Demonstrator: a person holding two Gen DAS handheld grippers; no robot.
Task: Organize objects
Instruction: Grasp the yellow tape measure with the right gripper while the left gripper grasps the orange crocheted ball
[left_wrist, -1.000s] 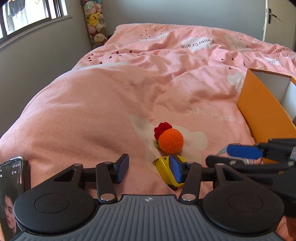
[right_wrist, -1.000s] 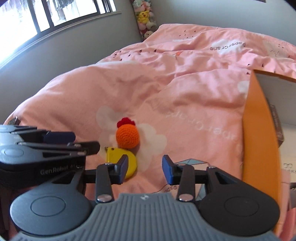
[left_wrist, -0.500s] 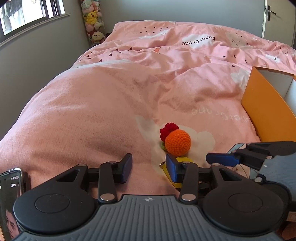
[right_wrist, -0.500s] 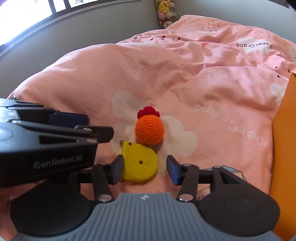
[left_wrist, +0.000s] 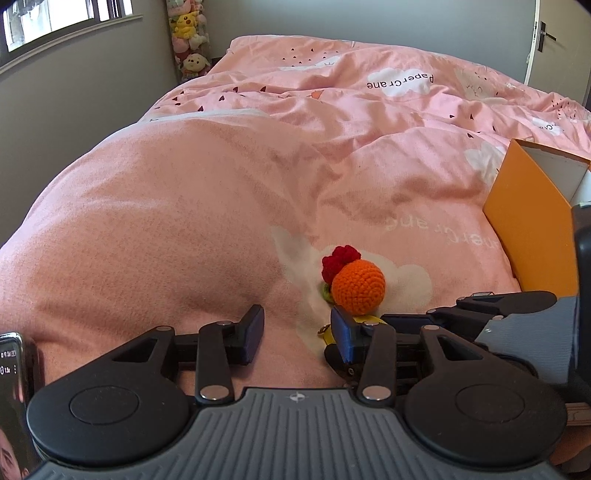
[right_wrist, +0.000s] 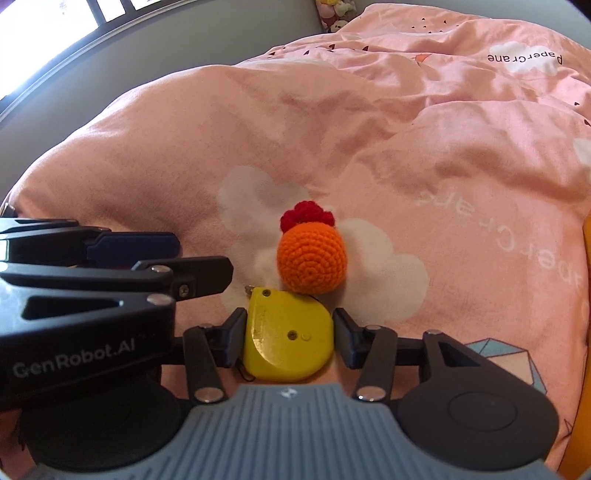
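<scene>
A yellow tape measure (right_wrist: 288, 339) lies flat on the pink duvet (right_wrist: 406, 155), just in front of an orange crochet ball (right_wrist: 312, 258) with a red tuft. My right gripper (right_wrist: 288, 334) straddles the tape measure, its jaws closing, with the pads right at its two sides. My left gripper (left_wrist: 297, 330) hovers open over bare duvet to the left of the ball (left_wrist: 357, 282), with nothing between its fingers. In the left wrist view only a sliver of the tape measure (left_wrist: 364, 318) shows behind my right finger. The left gripper's fingers (right_wrist: 147, 258) reach in beside the right one.
An orange box (left_wrist: 528, 221) with a white inside stands on the bed at the right. A phone (left_wrist: 13, 387) sits at the left edge. Plush toys (left_wrist: 188, 40) are stacked in the far corner by the window wall. A door (left_wrist: 554, 37) is at the back right.
My right gripper has moved forward and down, from beside the tape measure to straddling it, and its jaws have opened wider. The left gripper has hardly moved.
</scene>
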